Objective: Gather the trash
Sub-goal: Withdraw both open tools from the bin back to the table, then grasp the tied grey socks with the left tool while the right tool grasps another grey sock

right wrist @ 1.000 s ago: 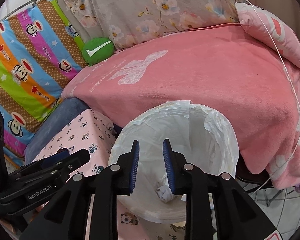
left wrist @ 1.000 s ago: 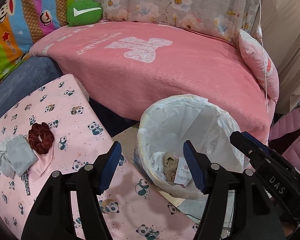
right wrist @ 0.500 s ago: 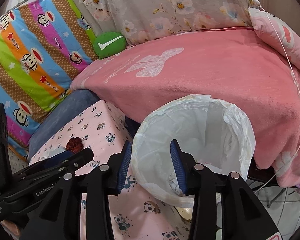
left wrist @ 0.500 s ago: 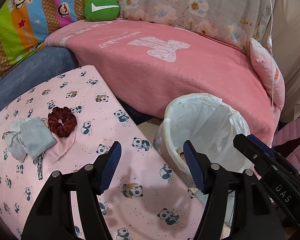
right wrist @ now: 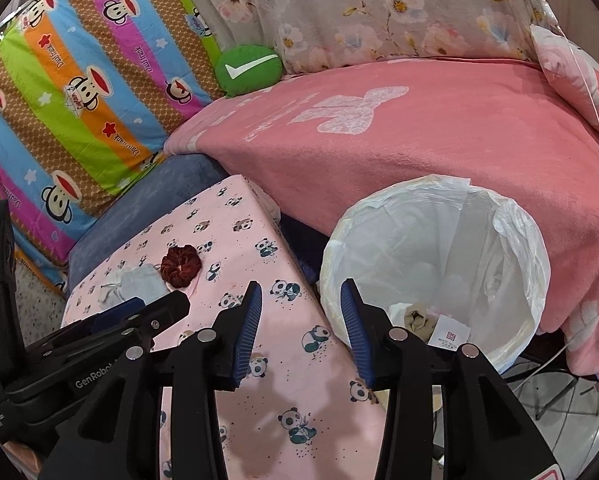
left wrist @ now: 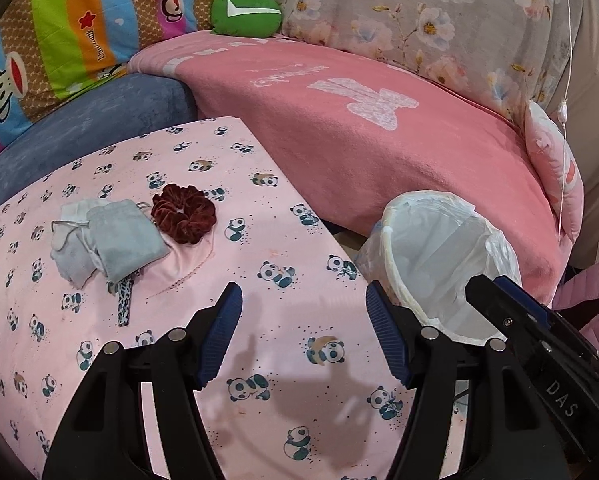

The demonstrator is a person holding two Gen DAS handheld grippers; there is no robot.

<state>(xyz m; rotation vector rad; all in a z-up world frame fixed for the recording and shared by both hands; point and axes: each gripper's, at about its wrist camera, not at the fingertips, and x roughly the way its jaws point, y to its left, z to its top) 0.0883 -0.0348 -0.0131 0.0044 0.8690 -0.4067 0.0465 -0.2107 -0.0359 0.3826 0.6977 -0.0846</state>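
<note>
Lying on table, beside scrunchie: grey cloth wad. Looking light, soft, crushable; pinching bunched middle. Both fingers apart, empty; right gripper just widening. Bin waiting alongside.

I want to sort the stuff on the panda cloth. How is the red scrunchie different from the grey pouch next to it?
The scrunchie is dark red, while the pouch is pale grey. The scrunchie is a puffy, ruffled ring with a hole in its middle; the pouch is a flat, smooth rectangle with a string at one end. Both are soft fabric things lying on the panda cloth.
</note>
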